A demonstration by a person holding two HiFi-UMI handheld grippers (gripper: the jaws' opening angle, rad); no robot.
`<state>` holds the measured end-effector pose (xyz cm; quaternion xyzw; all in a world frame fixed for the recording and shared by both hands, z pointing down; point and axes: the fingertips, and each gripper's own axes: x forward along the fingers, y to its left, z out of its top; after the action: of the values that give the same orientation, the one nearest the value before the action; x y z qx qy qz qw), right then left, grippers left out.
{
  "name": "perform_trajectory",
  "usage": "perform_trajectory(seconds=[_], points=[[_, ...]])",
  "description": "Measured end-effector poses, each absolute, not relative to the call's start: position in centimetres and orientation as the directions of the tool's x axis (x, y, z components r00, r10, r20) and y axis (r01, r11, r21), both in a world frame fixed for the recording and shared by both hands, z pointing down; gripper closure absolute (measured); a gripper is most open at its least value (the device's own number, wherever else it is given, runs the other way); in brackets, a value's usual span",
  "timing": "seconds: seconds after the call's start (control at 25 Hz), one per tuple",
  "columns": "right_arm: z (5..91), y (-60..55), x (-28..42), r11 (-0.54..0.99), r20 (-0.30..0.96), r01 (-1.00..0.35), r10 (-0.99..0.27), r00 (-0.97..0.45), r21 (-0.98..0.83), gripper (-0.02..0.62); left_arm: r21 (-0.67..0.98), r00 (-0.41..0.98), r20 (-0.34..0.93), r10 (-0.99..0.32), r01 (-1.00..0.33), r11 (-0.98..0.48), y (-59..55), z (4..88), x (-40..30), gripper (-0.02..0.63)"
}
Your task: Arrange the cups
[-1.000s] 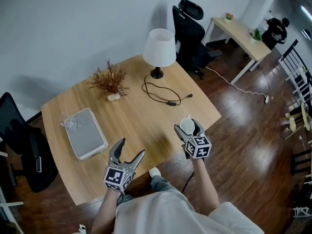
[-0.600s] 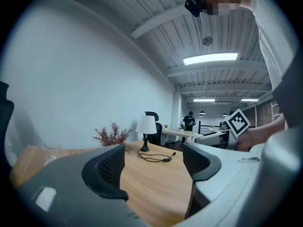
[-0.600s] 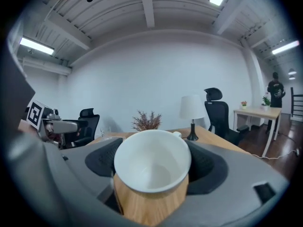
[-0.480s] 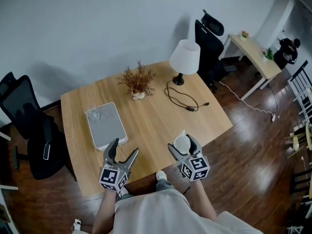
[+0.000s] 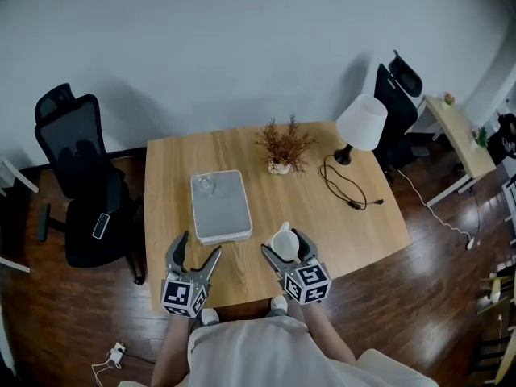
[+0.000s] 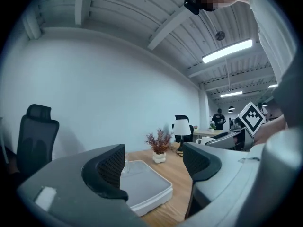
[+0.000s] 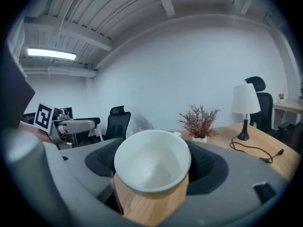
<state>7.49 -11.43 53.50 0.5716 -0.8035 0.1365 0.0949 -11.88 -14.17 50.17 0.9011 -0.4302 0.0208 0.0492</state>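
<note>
Nearest the person, the right gripper (image 5: 284, 248) has its jaws closed on a white cup (image 7: 151, 162). The pads press on opposite sides of the bowl and the mouth faces up, with a small handle poking out on the far side. The cup hangs in the air over the near edge of the desk (image 5: 173, 168), not resting on it.

It looks like glazed ceramic, so it is probably light and stiff but slick and breakable. A pinch across the wall below the rim, as here, seems sound. It should be set down gently rather than dropped, and squeezing harder would gain little.

Beside it, the left gripper (image 5: 197, 248) is held level over the same edge, its jaws wide apart with nothing between them.

Just beyond both grippers lies a shallow grey tray (image 5: 234, 216), the likely place for the cups. A clear glass (image 5: 205, 185), probably another cup, stands in its far left corner, and the rest of the tray is bare. The way from the cup to the tray is open. The glass is the one thing to keep clear of, since a knock could chip either piece.

Further back and to the right stand a dried plant (image 5: 282, 145), a loose black cable (image 5: 347, 190) and a white lamp (image 5: 360, 123), all well apart from the tray.

Off the desk's left side is a black chair (image 5: 76, 147) with a phone (image 5: 101, 226) on its seat.
</note>
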Motion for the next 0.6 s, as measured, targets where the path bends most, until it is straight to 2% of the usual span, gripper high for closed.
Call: perform_trajectory(seconds=[0.24, 0.6], points=[[54.4, -19.3, 3.4, 0.406, 0.312, -0.91, -0.857, -0.41, -0.08, 0.181, 0.063, 0.561, 0.094, -0.823, -0.828, -0.557, -14.9, 50.5, -15.7, 0.238], [58.2, -31.8, 2.1, 0.407, 0.38, -0.912, -0.836, -0.396, -0.056, 0.181, 0.074, 0.497, 0.139, -0.857, -0.868, -0.491, -16.0, 51.7, -18.3, 0.238]])
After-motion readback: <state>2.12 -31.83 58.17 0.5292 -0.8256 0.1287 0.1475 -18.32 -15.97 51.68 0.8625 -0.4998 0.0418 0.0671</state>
